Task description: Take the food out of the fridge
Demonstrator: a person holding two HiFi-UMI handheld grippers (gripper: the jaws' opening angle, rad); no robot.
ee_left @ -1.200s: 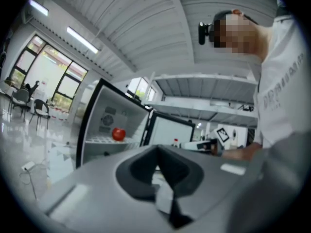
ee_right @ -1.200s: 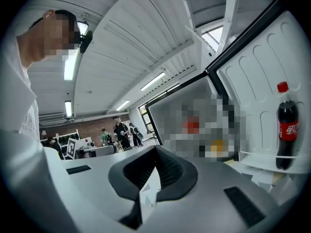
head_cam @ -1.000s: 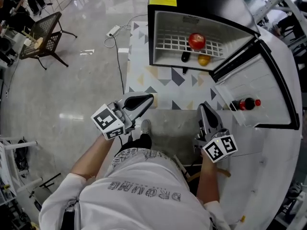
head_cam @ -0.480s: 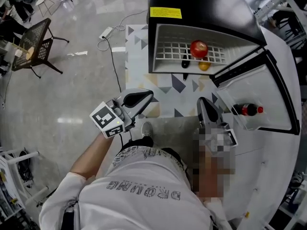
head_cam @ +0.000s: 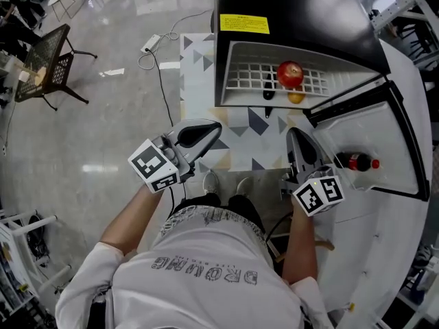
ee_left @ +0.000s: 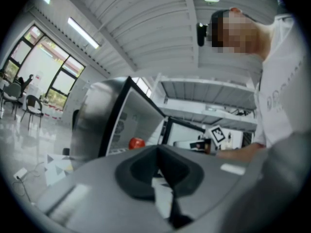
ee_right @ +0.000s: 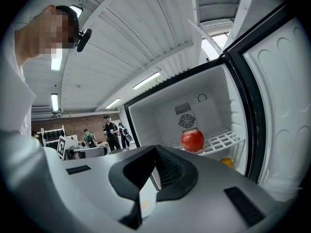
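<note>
**Right gripper nearer the apple; both grippers shut and empty**

Position of goods. The fridge (head_cam: 288, 9) stands open, with its door swung out to the person's right. An apple (head_cam: 290, 74) sits on the wire shelf (head_cam: 243, 77). A small orange fruit (head_cam: 295, 97) lies just below and in front of it, and a dark item (head_cam: 268, 93) lies to the left of that; what the dark item is cannot be made out. A bottle (head_cam: 353, 162) rests in the door rack.

Governing relation. The apple lies straight ahead of the right gripper (head_cam: 293, 134), and in the right gripper view it shows just right of the jaw line, with the orange fruit lower and further right. The gripper is outside the cabinet, well apart from the shelf. The left gripper (head_cam: 216, 126) faces the left edge of the opening, so the apple lies off to its right. The right is therefore judged the better placed. The apple is round, so no long axis constrains the approach.

Gripper state. On the right gripper the jaws are fully together, with nothing between them and nothing touched. On the left gripper the jaws also meet at the tips, with nothing held.

Judgement. The right gripper's jaws would need to part before it reaches the shelf.
</note>
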